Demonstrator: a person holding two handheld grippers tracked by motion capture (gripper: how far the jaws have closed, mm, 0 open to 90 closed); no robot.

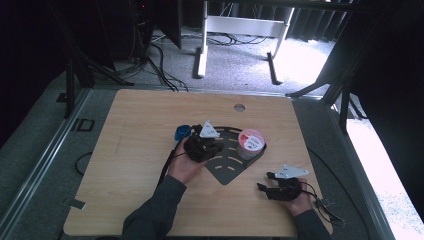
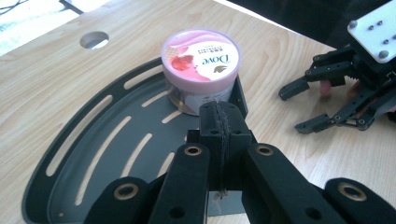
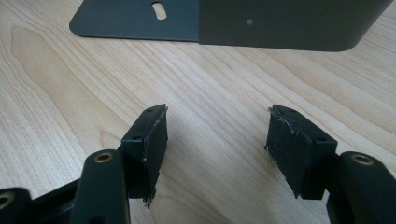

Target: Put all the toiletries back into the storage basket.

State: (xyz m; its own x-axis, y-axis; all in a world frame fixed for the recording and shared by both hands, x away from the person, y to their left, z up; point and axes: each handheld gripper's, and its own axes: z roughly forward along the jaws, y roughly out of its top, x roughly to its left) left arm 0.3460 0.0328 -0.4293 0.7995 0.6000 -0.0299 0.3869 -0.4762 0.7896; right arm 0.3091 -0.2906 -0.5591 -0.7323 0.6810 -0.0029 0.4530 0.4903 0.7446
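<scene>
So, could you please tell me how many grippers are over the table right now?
2. The left gripper, jaws shut with nothing between them, is above the dark slotted tray near the pink-lidded Dove tub. The right gripper, jaws open, is over bare wood beside the tray.

Both grippers, left and right: black linkage jaws with brass-coloured rivets, frayed black pads, pale three-cornered top plates with screws, black trailing cables; grey sleeves.
</scene>
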